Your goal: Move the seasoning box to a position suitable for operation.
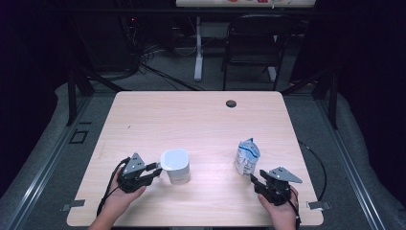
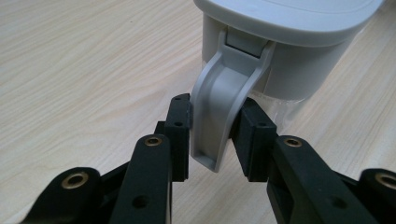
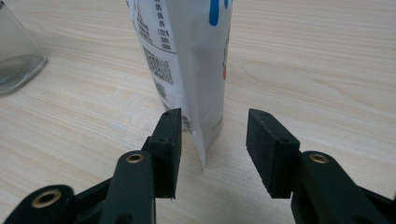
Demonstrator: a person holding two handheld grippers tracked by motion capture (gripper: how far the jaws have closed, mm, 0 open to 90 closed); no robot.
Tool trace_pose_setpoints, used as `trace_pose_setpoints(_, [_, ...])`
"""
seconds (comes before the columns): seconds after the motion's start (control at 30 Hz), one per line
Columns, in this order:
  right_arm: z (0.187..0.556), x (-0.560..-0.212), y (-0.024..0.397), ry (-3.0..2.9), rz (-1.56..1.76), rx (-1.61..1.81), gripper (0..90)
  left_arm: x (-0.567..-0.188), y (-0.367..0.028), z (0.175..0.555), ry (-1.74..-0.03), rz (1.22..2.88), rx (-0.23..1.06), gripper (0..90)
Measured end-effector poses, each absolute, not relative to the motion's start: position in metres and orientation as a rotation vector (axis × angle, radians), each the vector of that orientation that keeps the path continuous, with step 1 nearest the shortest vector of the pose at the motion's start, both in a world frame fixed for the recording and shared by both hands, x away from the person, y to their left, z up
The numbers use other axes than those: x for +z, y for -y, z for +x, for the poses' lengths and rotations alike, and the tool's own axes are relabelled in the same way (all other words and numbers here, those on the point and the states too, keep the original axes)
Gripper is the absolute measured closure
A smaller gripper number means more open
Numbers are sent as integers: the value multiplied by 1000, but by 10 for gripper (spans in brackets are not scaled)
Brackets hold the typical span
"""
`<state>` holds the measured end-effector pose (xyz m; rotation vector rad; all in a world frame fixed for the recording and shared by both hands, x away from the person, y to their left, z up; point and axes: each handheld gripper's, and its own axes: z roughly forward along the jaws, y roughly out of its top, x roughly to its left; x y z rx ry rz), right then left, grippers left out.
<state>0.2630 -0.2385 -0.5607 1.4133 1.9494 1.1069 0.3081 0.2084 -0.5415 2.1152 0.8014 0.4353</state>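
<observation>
A white-lidded jug (image 1: 175, 165) with a clear body stands on the wooden table (image 1: 191, 120), left of centre near the front. Its grey handle (image 2: 219, 107) sits between the jaws of my left gripper (image 1: 157, 170) (image 2: 212, 135), and both pads touch its sides. A white and blue printed pouch (image 1: 247, 155) (image 3: 187, 56) stands upright to the right. My right gripper (image 1: 253, 179) (image 3: 212, 140) is open just in front of it. The pouch's lower edge lies between the jaws, near the left pad and apart from the right one.
The jug's clear base (image 3: 14, 56) is at the left edge of the right gripper view. A dark cable hole (image 1: 231, 103) sits near the table's far edge. A black chair (image 1: 253, 43) and a desk leg stand beyond the table.
</observation>
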Motion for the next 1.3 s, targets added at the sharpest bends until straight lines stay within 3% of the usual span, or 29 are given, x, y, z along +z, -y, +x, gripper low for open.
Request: trace_pose_setpoints(1.3, [256, -555, 226, -2005, 1326, 1099, 562, -538, -200, 289, -699, 2172, 394, 699])
